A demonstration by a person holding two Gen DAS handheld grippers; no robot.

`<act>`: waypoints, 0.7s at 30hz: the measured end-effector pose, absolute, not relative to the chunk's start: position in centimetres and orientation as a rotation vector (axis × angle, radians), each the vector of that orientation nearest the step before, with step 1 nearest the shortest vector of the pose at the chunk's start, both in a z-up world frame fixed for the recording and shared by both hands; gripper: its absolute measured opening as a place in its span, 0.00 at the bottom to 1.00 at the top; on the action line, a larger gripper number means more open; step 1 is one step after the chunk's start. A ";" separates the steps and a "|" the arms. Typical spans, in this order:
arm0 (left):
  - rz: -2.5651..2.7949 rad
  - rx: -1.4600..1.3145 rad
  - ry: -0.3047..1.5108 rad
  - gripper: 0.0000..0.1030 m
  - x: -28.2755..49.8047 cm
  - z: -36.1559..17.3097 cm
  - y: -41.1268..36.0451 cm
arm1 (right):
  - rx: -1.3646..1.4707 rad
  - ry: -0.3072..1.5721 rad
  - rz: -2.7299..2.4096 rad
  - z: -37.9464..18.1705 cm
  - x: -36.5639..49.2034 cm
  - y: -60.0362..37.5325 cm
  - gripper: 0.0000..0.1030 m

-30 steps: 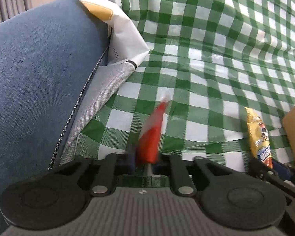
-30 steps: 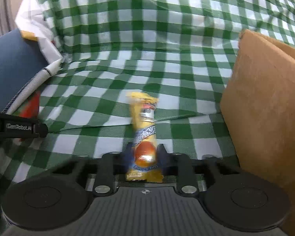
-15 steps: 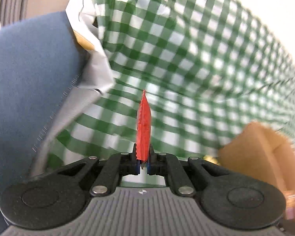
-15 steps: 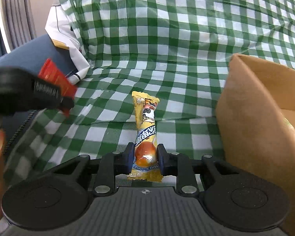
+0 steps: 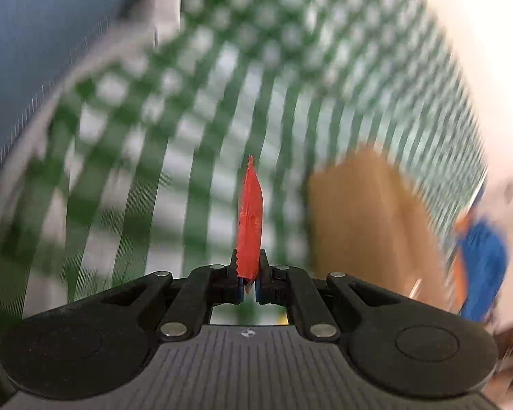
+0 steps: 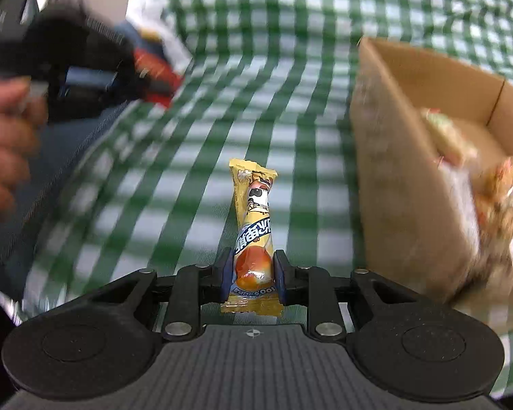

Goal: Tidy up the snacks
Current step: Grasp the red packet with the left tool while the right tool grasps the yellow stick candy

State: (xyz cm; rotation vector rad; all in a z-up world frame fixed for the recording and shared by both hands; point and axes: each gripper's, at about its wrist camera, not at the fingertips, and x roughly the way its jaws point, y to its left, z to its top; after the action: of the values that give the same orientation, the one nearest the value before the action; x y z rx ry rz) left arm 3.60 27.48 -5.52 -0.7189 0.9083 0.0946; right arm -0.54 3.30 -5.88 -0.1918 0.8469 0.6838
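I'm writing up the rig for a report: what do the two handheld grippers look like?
Both look alike. The left gripper and right gripper each have a dark grey ribbed body with a small crosshair mark, two round black discs at the sides, black linkage arms with silver pins, and black fingers faced with blue pads. No cables show. The bare hand shows no sleeve or glove.

Each fisheye view looks forward and steeply down along its own gripper's fingers, close over the green checked cloth [image 6: 256, 109]; both share that cloth and the cardboard box [image 5: 366, 225]; the right view also catches the left gripper [image 6: 143, 71].
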 end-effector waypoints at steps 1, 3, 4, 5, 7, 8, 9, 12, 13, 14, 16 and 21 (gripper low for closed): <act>0.108 -0.671 0.970 0.06 3.9 -6.0 26.7 | -0.218 0.844 0.701 -6.0 -0.9 3.5 0.25; 0.102 -0.588 1.009 0.06 4.4 -6.0 25.5 | -0.275 0.831 0.722 -6.3 -1.5 3.7 0.25; 0.096 -0.547 1.022 0.06 4.6 -6.0 24.9 | -0.293 0.830 0.725 -6.5 -1.6 3.8 0.25; 0.100 -0.522 1.038 0.07 4.7 -6.2 24.5 | -0.302 0.834 0.725 -6.6 -1.6 3.8 0.25; 0.122 -0.486 1.085 0.07 4.9 -6.8 24.0 | -0.306 0.854 0.719 -6.9 -1.5 3.6 0.25; 0.133 -0.477 1.100 0.07 5.0 -7.1 23.9 | -0.306 0.871 0.714 -7.1 -1.4 3.6 0.25; 0.141 -0.478 1.109 0.07 5.2 -7.2 24.1 | -0.306 0.887 0.712 -7.3 -1.3 3.5 0.25; 0.173 -0.484 1.124 0.07 5.7 -7.6 24.2 | -0.312 0.913 0.709 -7.8 -0.9 3.5 0.26; 0.174 -0.483 1.122 0.07 5.8 -7.6 24.2 | -0.316 0.910 0.710 -7.8 -0.9 3.6 0.27; 0.174 -0.482 1.120 0.09 5.9 -7.6 24.2 | -0.317 0.907 0.711 -7.8 -0.9 3.6 0.30; 0.178 -0.479 1.117 0.12 5.0 -7.6 24.6 | -0.314 0.905 0.707 -7.8 -0.8 3.7 0.37; 0.208 -0.493 1.115 0.22 5.3 -7.6 25.2 | -0.291 0.910 0.682 -8.1 -0.3 3.7 0.45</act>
State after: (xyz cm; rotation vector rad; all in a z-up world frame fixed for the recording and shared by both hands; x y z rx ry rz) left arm 5.32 25.16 -7.61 -0.4927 1.1152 0.2077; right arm -0.26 3.69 -8.13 -0.2907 0.9095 0.6820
